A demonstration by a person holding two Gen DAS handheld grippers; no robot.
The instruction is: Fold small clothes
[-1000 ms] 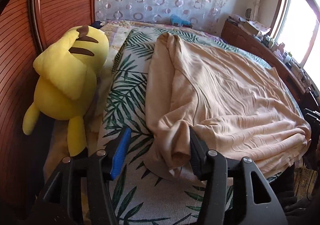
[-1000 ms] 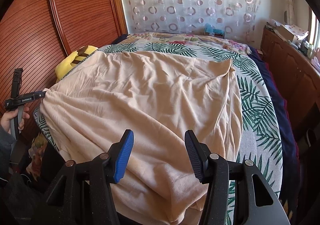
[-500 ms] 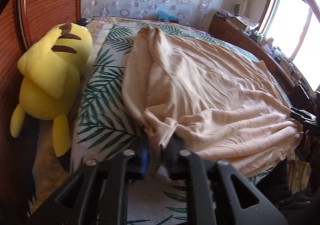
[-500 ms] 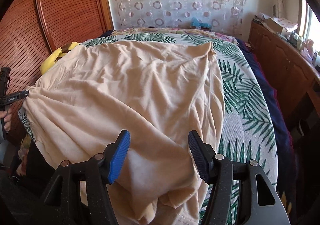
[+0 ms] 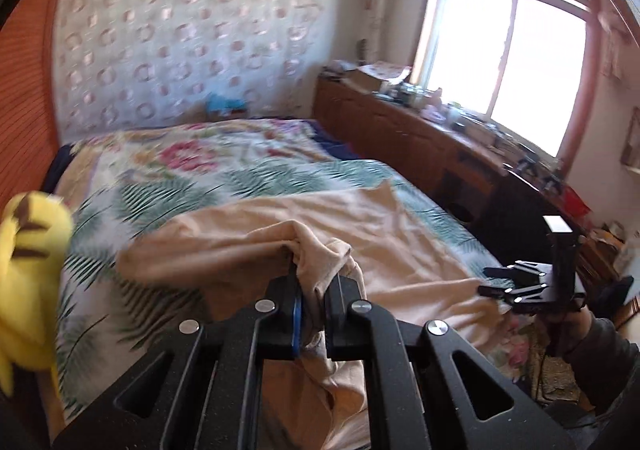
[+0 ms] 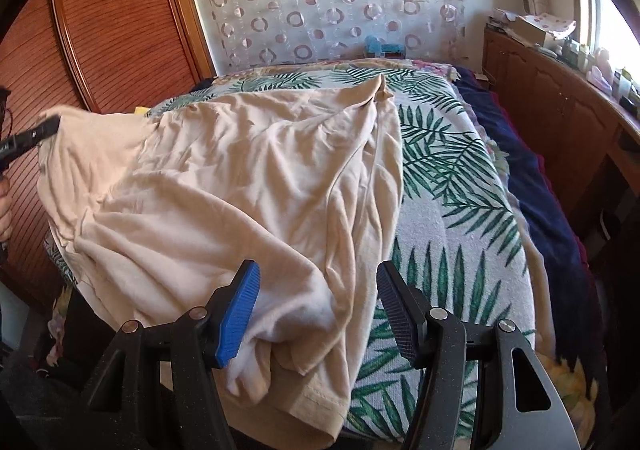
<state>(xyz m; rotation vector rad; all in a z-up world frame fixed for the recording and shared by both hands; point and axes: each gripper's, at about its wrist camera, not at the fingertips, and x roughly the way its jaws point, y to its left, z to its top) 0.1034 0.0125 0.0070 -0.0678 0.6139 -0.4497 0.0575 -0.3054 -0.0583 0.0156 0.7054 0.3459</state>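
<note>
A beige garment (image 6: 248, 178) lies spread over the leaf-print bed cover (image 6: 452, 178); it also shows in the left wrist view (image 5: 384, 234). My left gripper (image 5: 316, 306) is shut on a bunched corner of the garment and holds it lifted off the bed; in the right wrist view it shows at the far left (image 6: 30, 136) with the cloth pulled up. My right gripper (image 6: 316, 306) is open, its blue pad (image 6: 238, 314) and black pad either side of the garment's near hem fold. It also shows in the left wrist view (image 5: 516, 284).
A yellow plush toy (image 5: 30, 278) sits at the bed's left edge by the wooden wardrobe (image 6: 100, 22). A wooden dresser (image 5: 432, 146) with clutter runs along the right under the window. A dark blue blanket (image 6: 532, 186) lies on the bed's right side.
My left gripper closed on the garment corner and lifted it up and rightward. My right gripper stayed open and moved closer to the near hem.
</note>
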